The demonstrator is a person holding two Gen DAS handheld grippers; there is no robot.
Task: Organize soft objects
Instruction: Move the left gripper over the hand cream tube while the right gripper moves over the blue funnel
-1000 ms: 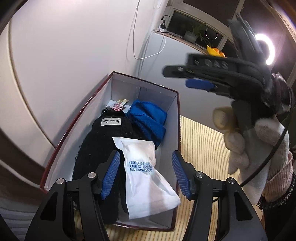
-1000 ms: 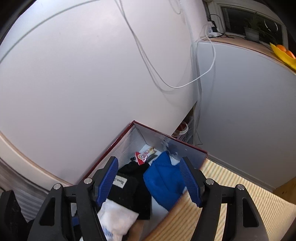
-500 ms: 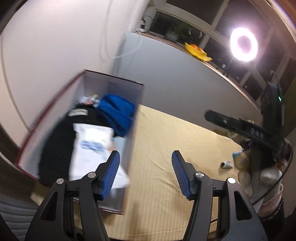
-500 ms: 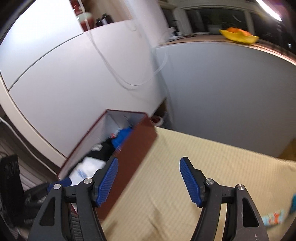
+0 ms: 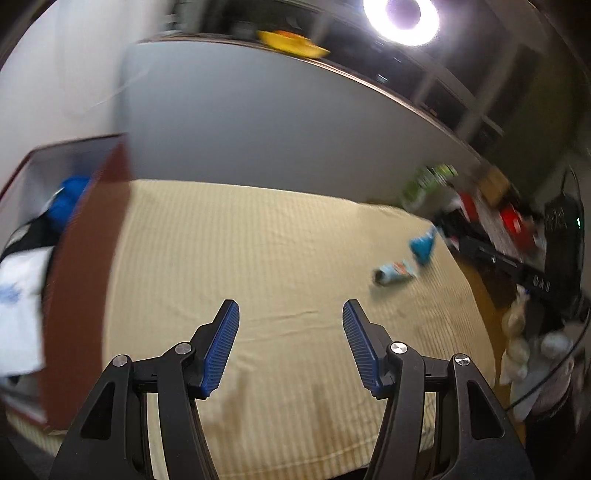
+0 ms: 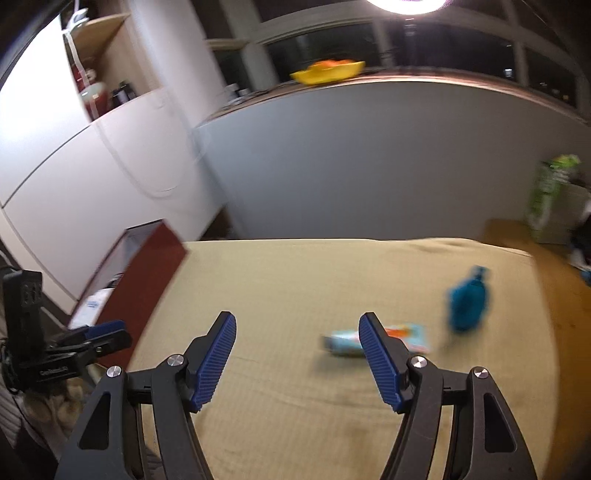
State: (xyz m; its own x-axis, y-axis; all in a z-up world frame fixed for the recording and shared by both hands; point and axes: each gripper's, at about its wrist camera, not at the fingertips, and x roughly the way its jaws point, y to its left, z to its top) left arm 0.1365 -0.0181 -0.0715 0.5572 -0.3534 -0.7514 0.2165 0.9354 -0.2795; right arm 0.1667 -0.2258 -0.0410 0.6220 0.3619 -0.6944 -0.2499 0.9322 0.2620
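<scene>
A dark red box (image 5: pixel 88 258) stands at the left edge of the beige bed cover (image 5: pixel 258 258); it holds a blue cloth (image 5: pixel 68 201), a black garment and a white packet (image 5: pixel 18 295). A teal soft item (image 6: pixel 467 304) and a light blue and orange packet (image 6: pixel 347 341) lie on the cover at the right; both also show in the left wrist view (image 5: pixel 423 245), (image 5: pixel 395 273). My left gripper (image 5: pixel 291 343) is open and empty over the cover. My right gripper (image 6: pixel 297 354) is open and empty, just short of the packet. The box shows at left in the right wrist view (image 6: pixel 144 280).
A grey low wall (image 6: pixel 369 166) runs behind the bed, with a yellow bowl (image 6: pixel 327 72) on its ledge. A ring light (image 5: pixel 400 18) glares at the top. A green carton (image 6: pixel 546 192) and clutter stand at the far right. Both views are motion-blurred.
Both grippers have swung right, away from the box and over the bed cover. The teal item and the packet have come into view. Both grippers stayed open.
</scene>
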